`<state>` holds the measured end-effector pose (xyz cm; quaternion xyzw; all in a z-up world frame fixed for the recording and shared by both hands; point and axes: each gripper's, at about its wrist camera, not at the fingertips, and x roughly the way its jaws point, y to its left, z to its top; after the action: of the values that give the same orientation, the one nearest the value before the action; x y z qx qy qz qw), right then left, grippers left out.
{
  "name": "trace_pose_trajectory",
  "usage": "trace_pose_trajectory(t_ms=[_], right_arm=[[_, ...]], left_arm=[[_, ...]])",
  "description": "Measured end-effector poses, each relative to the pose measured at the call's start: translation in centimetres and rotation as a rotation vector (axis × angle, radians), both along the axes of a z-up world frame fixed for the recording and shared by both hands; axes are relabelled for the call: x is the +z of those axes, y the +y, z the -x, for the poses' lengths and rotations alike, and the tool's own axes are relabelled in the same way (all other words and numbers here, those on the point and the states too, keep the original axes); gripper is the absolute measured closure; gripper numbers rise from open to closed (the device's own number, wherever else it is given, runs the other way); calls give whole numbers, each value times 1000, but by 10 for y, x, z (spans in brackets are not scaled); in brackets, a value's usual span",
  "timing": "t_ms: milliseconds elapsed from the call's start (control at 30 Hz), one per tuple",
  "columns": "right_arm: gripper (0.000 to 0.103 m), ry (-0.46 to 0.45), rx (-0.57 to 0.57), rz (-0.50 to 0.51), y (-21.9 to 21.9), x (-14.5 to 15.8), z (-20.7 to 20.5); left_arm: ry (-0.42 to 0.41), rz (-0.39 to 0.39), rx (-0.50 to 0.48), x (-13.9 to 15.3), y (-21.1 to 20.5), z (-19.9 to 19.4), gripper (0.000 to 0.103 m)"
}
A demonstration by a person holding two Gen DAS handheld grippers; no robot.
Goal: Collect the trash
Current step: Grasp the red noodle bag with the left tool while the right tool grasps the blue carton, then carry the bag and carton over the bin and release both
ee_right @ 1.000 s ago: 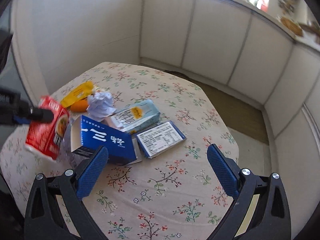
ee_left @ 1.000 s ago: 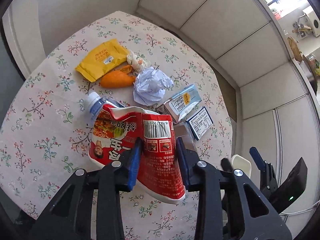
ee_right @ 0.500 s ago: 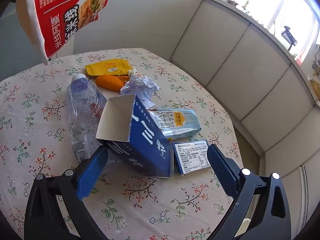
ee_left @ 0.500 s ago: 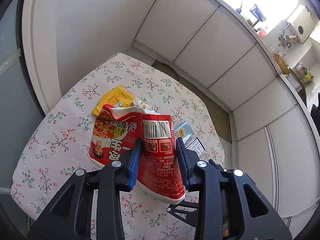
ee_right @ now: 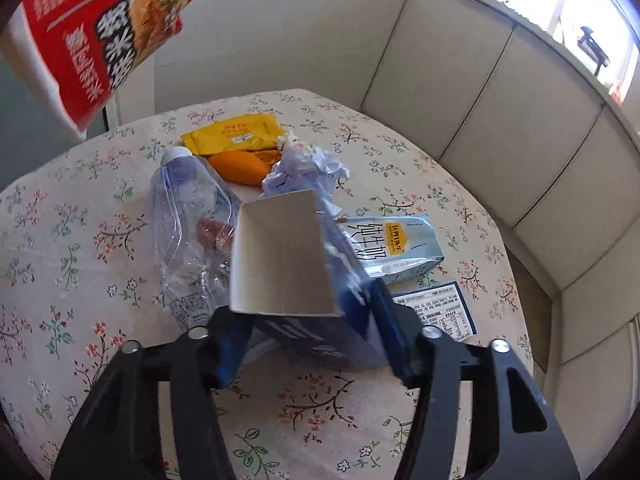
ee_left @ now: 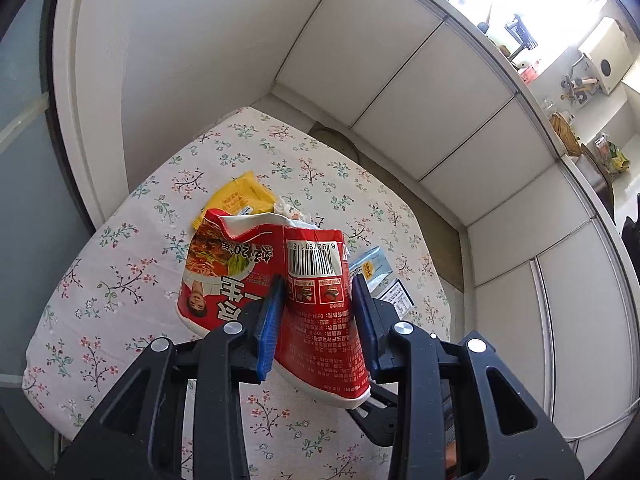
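Crushed red noodle cup aloft – blue carton tilted, open

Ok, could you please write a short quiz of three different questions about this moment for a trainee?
1. True or false: the left gripper holds the red noodle cup above the floral table.
2. Which item do the jaws of the right gripper close on? A. clear plastic bottle B. blue carton C. yellow packet
3. Fill in: the crumpled paper ball lies beside the ___ peel.

Key: 1 true; 2 B; 3 orange.
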<state>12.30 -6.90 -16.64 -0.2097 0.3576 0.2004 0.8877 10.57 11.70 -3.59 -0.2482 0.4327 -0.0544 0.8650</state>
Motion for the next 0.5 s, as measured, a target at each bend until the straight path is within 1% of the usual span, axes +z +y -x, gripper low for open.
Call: trace_pose_trajectory(t_ms=[67, 267, 367, 500], right_arm=[[63, 42, -33, -57, -8, 5, -6], [64, 72, -76, -176, -25, 21, -6], [64, 51, -86, -246, -31, 38, -4], [64, -6, -87, -289, -34, 60, 3]], left_arm=[[2, 0, 5, 0, 0, 0, 70], [-5, -10, 10, 1, -3, 1, 70], [-16, -13, 10, 3, -3, 2, 70], [-32, -12, 0, 6, -8, 1, 70]])
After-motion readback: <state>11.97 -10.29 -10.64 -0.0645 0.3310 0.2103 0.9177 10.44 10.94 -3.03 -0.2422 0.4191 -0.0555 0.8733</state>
